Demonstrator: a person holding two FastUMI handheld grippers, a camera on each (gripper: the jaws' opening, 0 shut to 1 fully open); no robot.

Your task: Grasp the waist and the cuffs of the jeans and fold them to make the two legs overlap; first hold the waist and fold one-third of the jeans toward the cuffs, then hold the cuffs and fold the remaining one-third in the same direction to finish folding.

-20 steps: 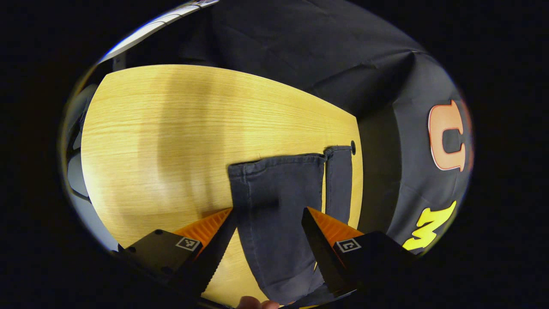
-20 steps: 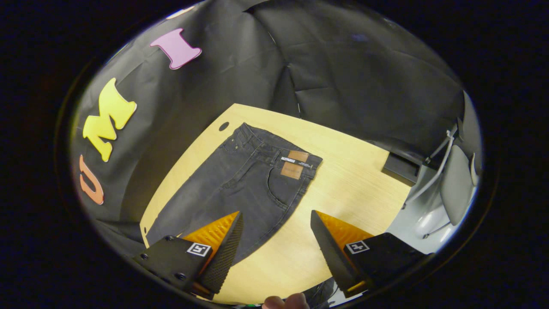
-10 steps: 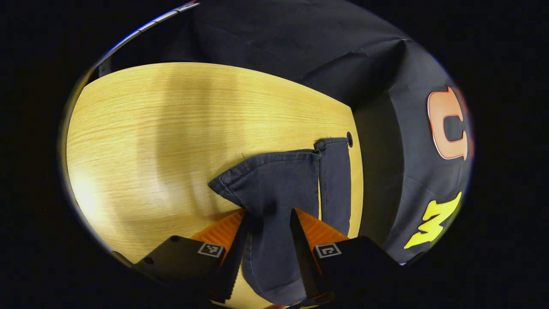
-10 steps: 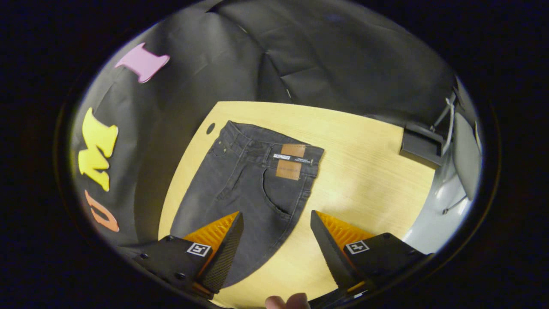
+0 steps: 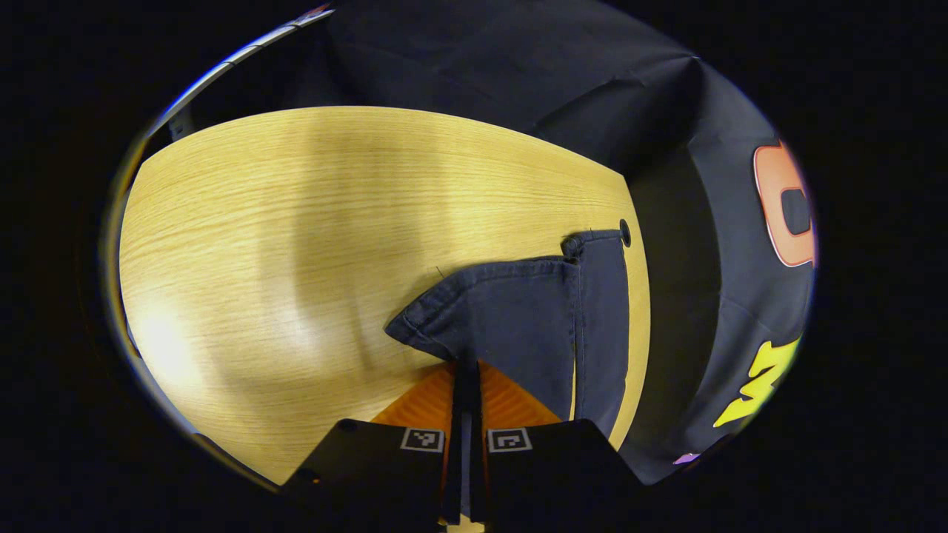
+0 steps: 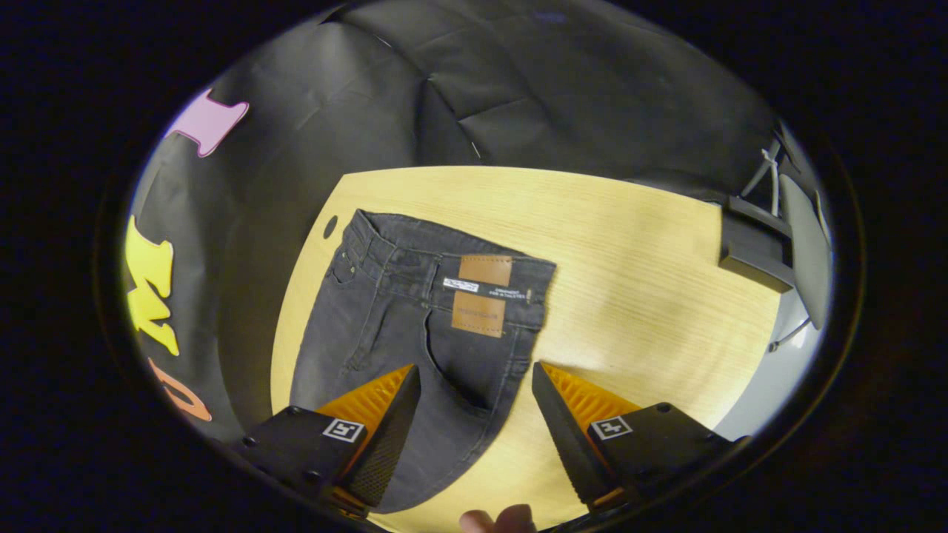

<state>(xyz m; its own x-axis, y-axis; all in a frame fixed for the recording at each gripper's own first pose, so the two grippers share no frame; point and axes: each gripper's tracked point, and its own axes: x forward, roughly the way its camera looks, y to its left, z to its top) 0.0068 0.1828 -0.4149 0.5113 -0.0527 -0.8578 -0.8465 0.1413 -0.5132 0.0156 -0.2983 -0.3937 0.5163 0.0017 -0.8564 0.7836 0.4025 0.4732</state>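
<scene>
Since a second ago our left gripper [image 5: 465, 370] has gone from spread wide astride one leg to pressed together, pinching a fold of the jeans [image 5: 518, 326] a little short of the cuffs [image 5: 511, 270]. In the left gripper view the near cuff corner now lifts and puckers toward the fingers, while the other leg lies flat beside it, near the tabletop [image 5: 296, 222] edge with its small hole. So we judge the cuff grasp made.

Our right gripper [image 6: 474, 403] has meanwhile moved in over the upper jeans: in the right gripper view its fingers stay spread, one over the denim by the pocket, the other over bare wood, gripping nothing. Beyond them the waist [image 6: 444, 259] lies flat with its tan patch showing, farther along the tabletop.

We judge the first fold, leg over leg, is only half prepared: the waist grip is not yet made, and we should not lift until it is.
</scene>
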